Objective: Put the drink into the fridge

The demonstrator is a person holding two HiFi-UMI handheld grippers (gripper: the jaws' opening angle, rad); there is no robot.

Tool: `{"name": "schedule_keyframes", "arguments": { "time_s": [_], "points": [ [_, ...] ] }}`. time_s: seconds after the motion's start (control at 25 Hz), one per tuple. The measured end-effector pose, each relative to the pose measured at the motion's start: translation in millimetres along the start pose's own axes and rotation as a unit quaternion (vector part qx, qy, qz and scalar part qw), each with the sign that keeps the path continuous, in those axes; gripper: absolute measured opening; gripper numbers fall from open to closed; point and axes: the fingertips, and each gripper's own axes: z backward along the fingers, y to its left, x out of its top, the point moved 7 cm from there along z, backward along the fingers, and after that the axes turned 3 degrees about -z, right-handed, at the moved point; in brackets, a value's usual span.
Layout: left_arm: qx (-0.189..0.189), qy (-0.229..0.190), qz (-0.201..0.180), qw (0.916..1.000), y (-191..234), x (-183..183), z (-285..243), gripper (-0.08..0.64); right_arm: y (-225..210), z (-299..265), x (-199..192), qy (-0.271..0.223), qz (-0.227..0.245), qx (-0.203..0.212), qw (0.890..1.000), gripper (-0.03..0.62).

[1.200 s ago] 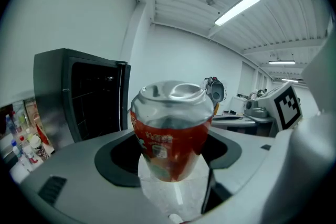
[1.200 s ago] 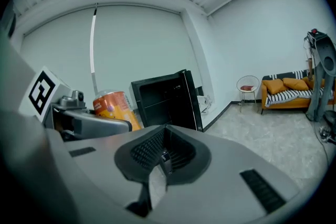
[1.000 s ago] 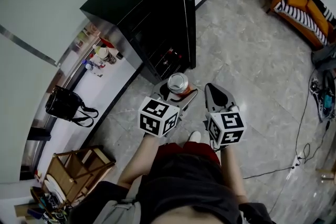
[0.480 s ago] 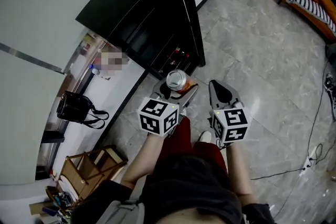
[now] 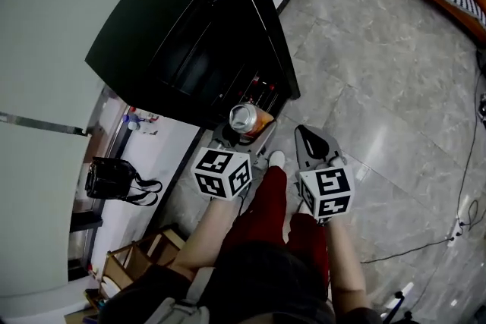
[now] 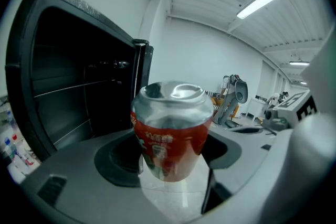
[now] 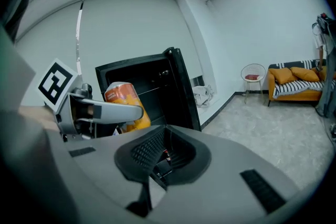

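At the left, open and dark: the fridge (image 5: 182, 49), door (image 5: 266, 26) swung out toward the right, wire shelves faintly visible inside. Just near of its lower edge, held upright over the floor: the drink can (image 5: 244, 117), not yet inside. Clenched on that can at its sides, below the silver top: the left tongs (image 5: 240, 134). Could slip or tilt with any easing of that squeeze, given a smooth round wall and a hold low on the body. Could also knock against a shelf lip, or the small bottles (image 5: 257, 84) low in the fridge, with a reach made too low or too fast. Worth raising to shelf height before going in. To the right, apart from the can: the right tongs (image 5: 311, 140), clenched on nothing, idle over the grey floor (image 5: 380, 87). Might bump the door's edge if swung left alongside the reach, and nudge it toward closing on the left arm. Farther right and nearer, a cable (image 5: 410, 248) across the floor: a trip hazard with any sidestep that way.
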Motion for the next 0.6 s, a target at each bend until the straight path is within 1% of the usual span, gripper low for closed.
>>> {"name": "schedule_keyframes", "arguments": {
  "time_s": [0.2, 0.44, 0.6],
  "points": [
    [-0.002, 0.003, 0.002, 1.0, 38.4, -3.0, -42.7, 0.336, -2.0, -52.3, -12.7, 0.017, -0.027, -0.007, 0.999, 0.018],
    [0.019, 0.016, 0.021, 0.9995, 84.5, -13.4, -93.6, 0.336, -19.3, -113.2, -24.7, 0.037, -0.026, -0.011, 0.999, 0.018],
    [0.035, 0.018, 0.017, 0.9991, 107.5, -24.5, -115.4, 0.336, -32.4, -144.8, -35.2, 0.044, -0.032, -0.016, 0.998, 0.018]
  ]
}}
